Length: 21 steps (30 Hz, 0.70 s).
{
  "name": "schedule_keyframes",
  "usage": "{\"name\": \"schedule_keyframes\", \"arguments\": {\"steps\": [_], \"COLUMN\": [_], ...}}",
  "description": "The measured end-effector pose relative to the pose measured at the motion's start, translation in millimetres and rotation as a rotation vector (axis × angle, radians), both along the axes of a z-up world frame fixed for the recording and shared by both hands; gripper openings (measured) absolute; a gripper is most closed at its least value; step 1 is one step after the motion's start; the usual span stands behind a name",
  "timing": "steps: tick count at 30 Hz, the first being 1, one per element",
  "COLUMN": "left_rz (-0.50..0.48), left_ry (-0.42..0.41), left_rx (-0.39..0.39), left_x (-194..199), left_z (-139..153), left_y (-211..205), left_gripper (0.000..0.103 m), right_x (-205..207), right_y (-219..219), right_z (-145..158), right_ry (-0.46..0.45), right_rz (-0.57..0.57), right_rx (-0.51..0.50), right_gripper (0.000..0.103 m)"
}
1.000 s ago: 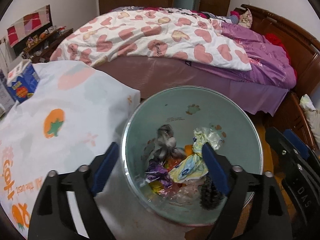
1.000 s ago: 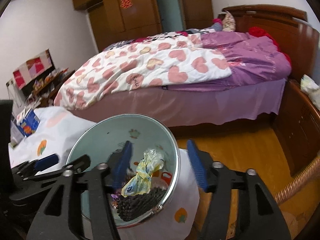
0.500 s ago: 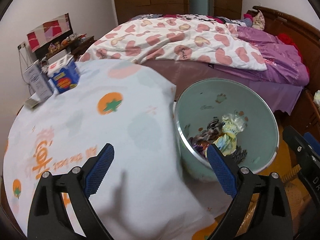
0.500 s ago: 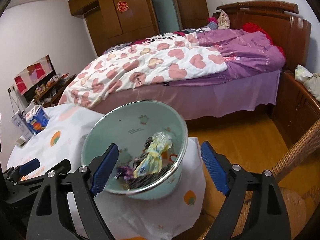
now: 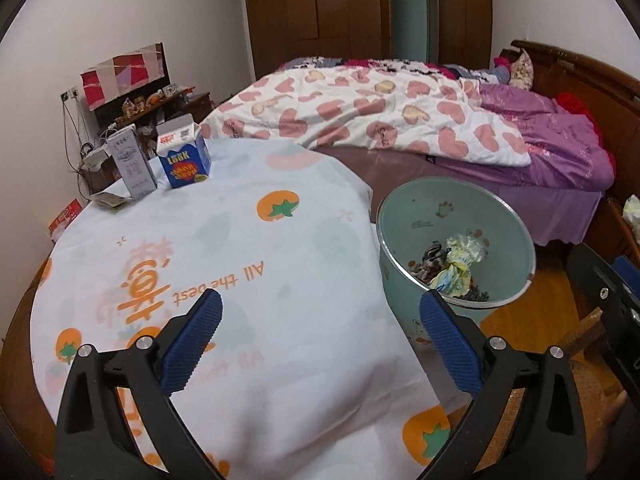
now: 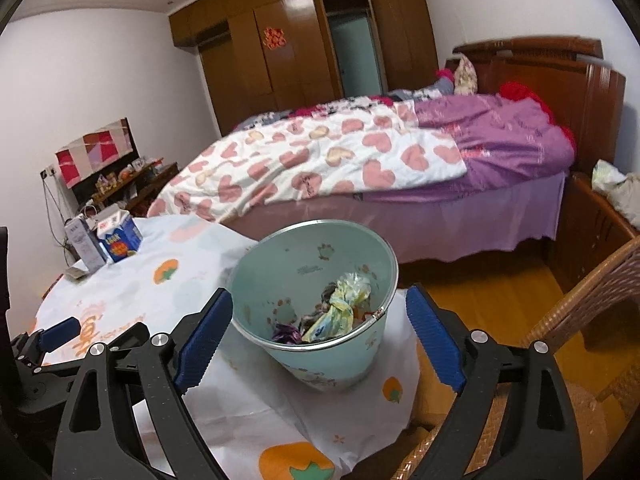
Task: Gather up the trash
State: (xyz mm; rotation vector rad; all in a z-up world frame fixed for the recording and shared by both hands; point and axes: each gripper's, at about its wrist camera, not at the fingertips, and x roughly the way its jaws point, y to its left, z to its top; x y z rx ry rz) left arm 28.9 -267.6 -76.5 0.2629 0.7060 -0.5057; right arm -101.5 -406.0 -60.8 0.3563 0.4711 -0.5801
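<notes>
Looking along the left gripper (image 5: 318, 336), jaws spread wide and holding nothing, hovering over the tablecloth (image 5: 224, 248) with its orange fruit print; a second ago pointing down into the trash bin (image 5: 456, 240), now pulled back and raised, so the bin sits off to the right at the table edge, wrappers (image 5: 452, 268) heaped inside. Showing two cartons at the far side: a blue milk carton (image 5: 183, 158) just beside a grey box (image 5: 132, 164), with a small flat packet (image 5: 109, 199) near them, probably the remaining litter. Turning to the right wrist view, right gripper (image 6: 320, 336) likewise parted and empty, fingers flanking the bin (image 6: 320, 280) without touching it, also drawn farther back than half a second ago. Suggesting a drop just completed and both tools freed for another pickup. Judging the next reach as across the cloth toward the cartons (image 6: 120, 238), well apart from either gripper. Risking a tip of the bin, perched close to the table edge above the wicker chair (image 6: 580, 312).
</notes>
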Motion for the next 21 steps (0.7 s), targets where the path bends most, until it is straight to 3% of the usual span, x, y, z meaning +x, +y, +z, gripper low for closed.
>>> {"name": "schedule_keyframes", "arguments": {"steps": [8,16,21], "left_rz": [0.005,0.032,0.058], "left_ry": [-0.086,-0.150,-0.198], "left_rx": [-0.060,-0.106,-0.093], "left_x": [-28,-45,-49], "left_z": [32,54,59], "left_y": [19,39,43], "left_gripper": [0.097,0.097,0.097], "right_x": [-20,-34,-37], "right_y": [27,38,41], "right_z": [32,51,56], "right_ry": [-0.070,-0.124,-0.136], "right_rz": [0.003,0.009,0.014], "right_rx": [-0.101,-0.130,-0.133], "right_gripper": [0.089,0.090,0.091]}}
